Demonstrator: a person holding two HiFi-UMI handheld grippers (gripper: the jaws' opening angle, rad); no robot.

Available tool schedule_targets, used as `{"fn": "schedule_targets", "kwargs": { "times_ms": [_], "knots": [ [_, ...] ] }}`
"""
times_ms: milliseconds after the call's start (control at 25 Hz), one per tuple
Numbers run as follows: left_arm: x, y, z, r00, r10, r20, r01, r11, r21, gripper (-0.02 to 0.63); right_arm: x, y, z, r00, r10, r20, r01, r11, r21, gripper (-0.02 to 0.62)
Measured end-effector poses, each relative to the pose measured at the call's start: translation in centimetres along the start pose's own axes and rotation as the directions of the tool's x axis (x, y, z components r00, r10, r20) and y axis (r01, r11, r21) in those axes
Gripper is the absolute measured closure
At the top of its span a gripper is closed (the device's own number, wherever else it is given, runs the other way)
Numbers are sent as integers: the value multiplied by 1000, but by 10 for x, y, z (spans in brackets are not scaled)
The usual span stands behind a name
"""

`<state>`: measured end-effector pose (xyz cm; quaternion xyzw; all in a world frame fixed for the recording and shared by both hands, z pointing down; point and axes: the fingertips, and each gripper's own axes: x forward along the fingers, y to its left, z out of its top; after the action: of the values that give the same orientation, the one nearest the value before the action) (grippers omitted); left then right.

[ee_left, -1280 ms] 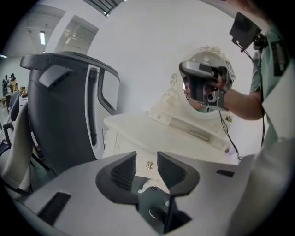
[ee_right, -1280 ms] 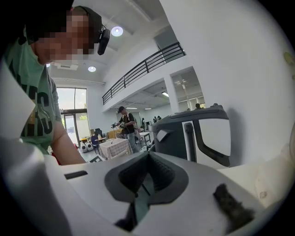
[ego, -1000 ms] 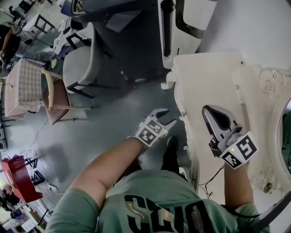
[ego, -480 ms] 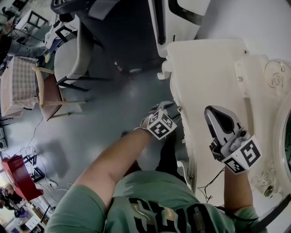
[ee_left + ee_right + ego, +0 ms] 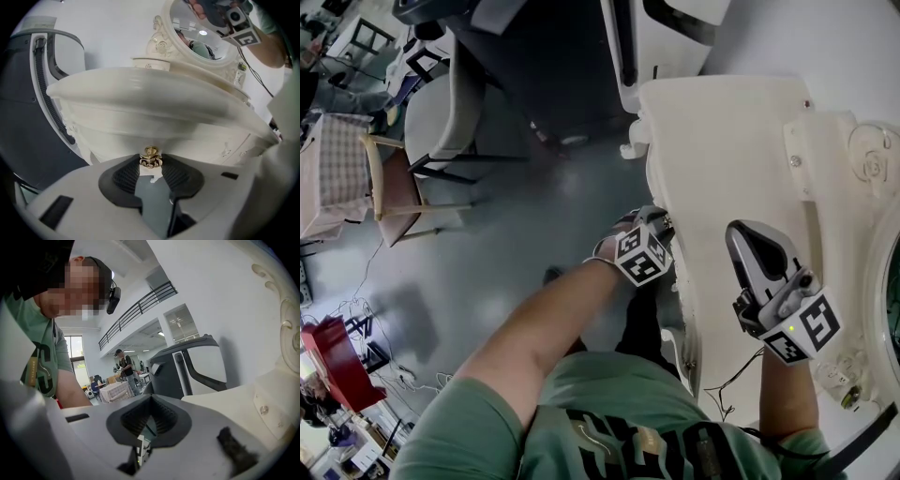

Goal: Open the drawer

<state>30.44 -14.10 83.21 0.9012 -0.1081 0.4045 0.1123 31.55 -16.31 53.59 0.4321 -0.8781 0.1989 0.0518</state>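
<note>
A white carved dressing table [image 5: 722,159] fills the right of the head view. Its curved drawer front [image 5: 140,131] carries a small gold knob [image 5: 151,158]. My left gripper [image 5: 151,165] is at the table's front edge [image 5: 654,225], pointing down at the drawer. Its jaws are closing, and the knob sits between the pad tips with both sides against them. My right gripper [image 5: 755,246] hovers over the table top, away from the drawer. In the right gripper view it [image 5: 149,414] is shut with nothing between its pads.
A round mirror [image 5: 206,37] in an ornate frame stands on the table's back. A dark grey and white machine [image 5: 656,37] is beside the table. A grey chair [image 5: 441,112] and a wooden chair [image 5: 384,178] stand on the floor at left. A cable [image 5: 736,375] hangs at the table's near end.
My left gripper has moved right and down, from over the floor to the table's front edge at the knob. The right gripper has barely shifted.
</note>
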Motion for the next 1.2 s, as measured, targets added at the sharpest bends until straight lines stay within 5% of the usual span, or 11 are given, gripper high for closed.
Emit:
{"fn": "schedule_targets", "kwargs": {
  "times_ms": [1200],
  "knots": [
    [-19, 4, -21, 998, -45, -32, 45, 999, 14, 460, 20, 5, 2, 1000, 14, -12, -14, 1000, -13, 591]
  ]
}}
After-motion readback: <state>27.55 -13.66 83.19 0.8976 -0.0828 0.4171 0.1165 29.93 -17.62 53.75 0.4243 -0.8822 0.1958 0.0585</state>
